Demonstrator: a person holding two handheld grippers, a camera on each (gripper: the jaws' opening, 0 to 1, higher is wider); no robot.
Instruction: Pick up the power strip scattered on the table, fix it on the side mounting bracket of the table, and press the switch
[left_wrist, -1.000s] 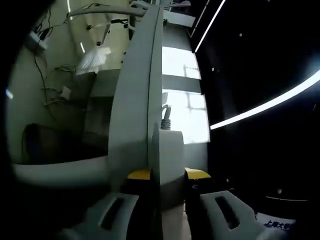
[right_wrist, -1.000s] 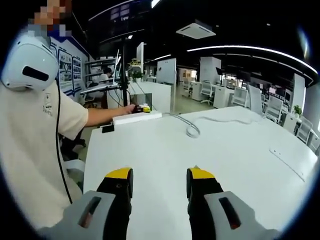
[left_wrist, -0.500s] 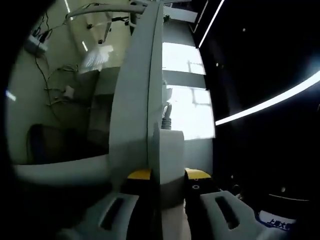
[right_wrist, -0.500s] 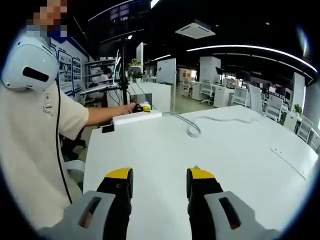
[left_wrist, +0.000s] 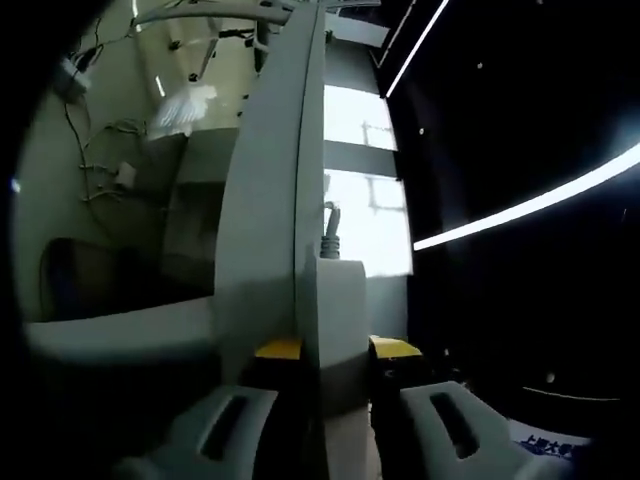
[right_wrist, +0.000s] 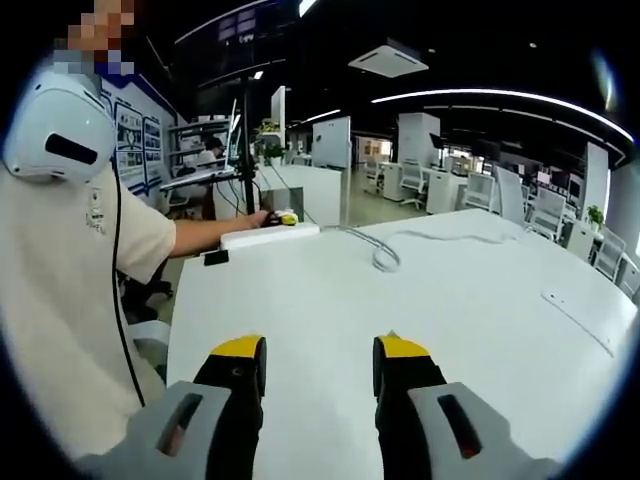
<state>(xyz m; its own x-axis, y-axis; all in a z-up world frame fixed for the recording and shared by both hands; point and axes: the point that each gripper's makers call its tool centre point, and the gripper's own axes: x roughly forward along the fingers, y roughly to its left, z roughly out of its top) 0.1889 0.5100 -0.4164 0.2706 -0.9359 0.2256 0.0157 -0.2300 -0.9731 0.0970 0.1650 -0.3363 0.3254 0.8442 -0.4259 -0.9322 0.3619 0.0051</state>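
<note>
Step in hand, as I judge it: seating the power strip (left_wrist: 340, 300) against the side of the counter (right_wrist: 400, 300). The left tool (left_wrist: 337, 350) is clamped on the strip's end, yellow-tipped jaws pressed to either face. In the left gripper view the strip lies flat along the counter's edge slab (left_wrist: 270, 200), cable (left_wrist: 329, 222) leaving its far end.

To do this well: keep the strip parallel to the edge, slide until it catches, and hold the grip until it sits firm. The bracket itself I cannot make out.

Pose: in the right gripper view the person's left forearm (right_wrist: 215, 232) reaches to the counter's far left edge, where the strip shows as a white bar. The right tool (right_wrist: 318, 365) hovers over bare counter, jaws parted, holding nothing.
</note>
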